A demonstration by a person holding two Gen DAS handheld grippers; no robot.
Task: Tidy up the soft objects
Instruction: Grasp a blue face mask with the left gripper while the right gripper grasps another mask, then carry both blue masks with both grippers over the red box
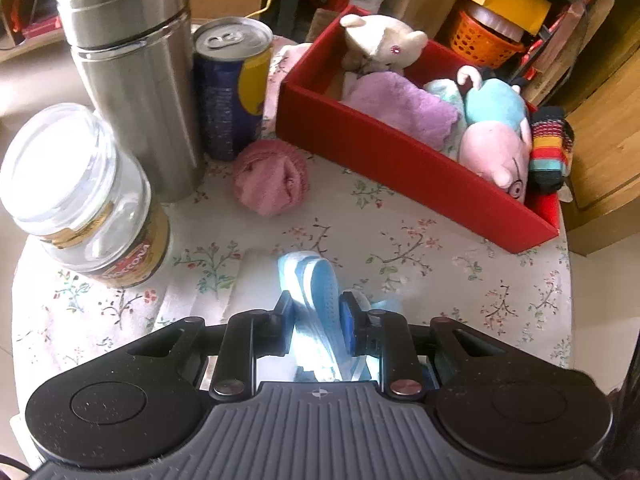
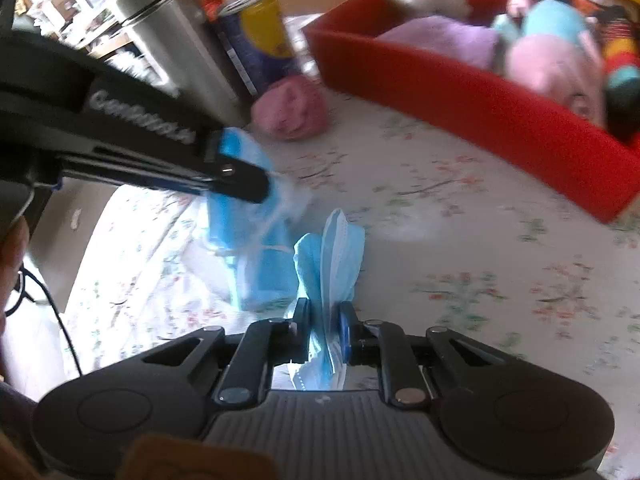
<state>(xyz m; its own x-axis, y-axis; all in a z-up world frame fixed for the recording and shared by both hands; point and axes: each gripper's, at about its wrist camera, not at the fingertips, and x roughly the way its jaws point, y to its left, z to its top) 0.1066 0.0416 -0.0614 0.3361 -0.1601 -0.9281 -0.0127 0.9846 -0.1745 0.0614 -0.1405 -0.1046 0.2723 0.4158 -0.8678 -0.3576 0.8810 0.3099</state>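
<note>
Blue face mask pinched between both grippers' clenched jaws, above floral tablecloth.

red box motion-blurred, striped sock perhaps half hidden

A steel flask stood beside a drink can. A glass jar sat nearer, on the flowered tablecloth.

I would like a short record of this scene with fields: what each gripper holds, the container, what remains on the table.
left gripper: shut on blue face mask
right gripper: shut on the same mask
container: red box, already holding plush toys
soft item outside: pink sock ball
hard items: steel canister, can, glass jar
</note>
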